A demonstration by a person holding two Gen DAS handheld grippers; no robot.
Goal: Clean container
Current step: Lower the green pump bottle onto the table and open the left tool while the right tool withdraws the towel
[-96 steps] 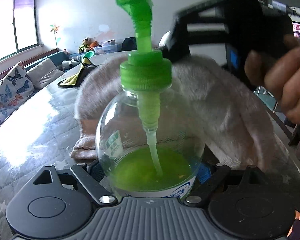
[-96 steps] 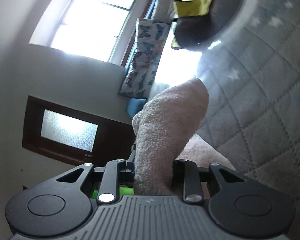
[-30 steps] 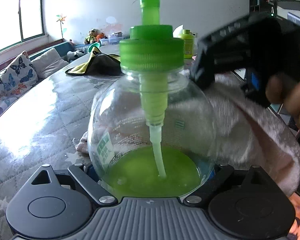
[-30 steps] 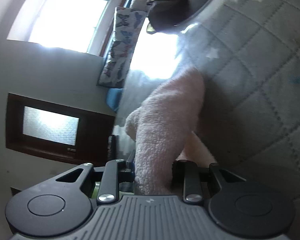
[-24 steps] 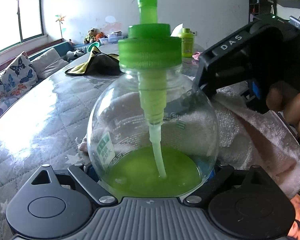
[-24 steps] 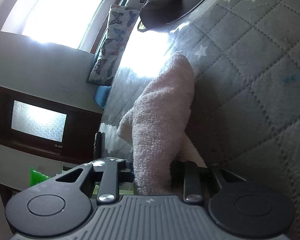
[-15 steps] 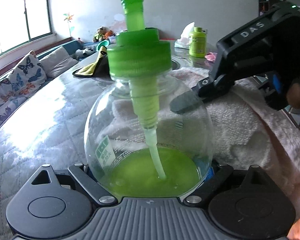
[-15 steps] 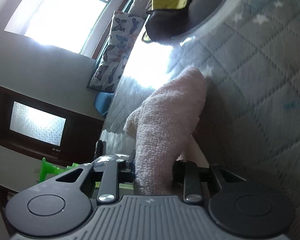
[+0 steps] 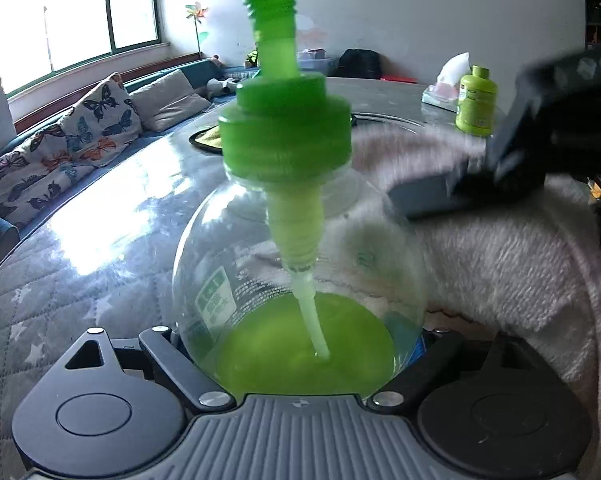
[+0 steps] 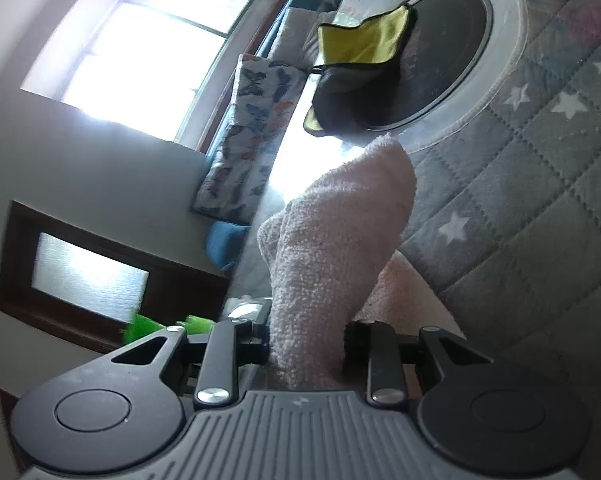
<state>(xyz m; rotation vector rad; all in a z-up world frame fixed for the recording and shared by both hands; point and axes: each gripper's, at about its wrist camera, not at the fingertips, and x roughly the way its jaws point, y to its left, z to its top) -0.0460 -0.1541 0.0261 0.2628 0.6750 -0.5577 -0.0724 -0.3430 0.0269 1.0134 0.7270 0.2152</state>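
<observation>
My left gripper [image 9: 300,344] is shut on a round clear pump bottle [image 9: 260,264] with a green pump cap [image 9: 284,140] and green liquid in its lower part. It holds the bottle tilted a little. My right gripper [image 10: 306,344] is shut on a pale pink towel [image 10: 332,248]. In the left wrist view the right gripper [image 9: 540,152] presses the towel [image 9: 512,264] against the bottle's right and far side. The bottle's green cap [image 10: 140,326] peeks in at the lower left of the right wrist view.
A grey quilted star-pattern cover [image 9: 80,248] lies over the round table. A yellow and black cloth [image 10: 360,48] rests on the dark turntable [image 10: 452,60]. A small green bottle [image 9: 476,100] and tissues [image 9: 448,80] stand at the back right. A sofa with butterfly cushions [image 9: 60,140] is left.
The bottle has tilted and the view has swung right. My right gripper has slid the towel across the bottle's far right side and is blurred with motion.
</observation>
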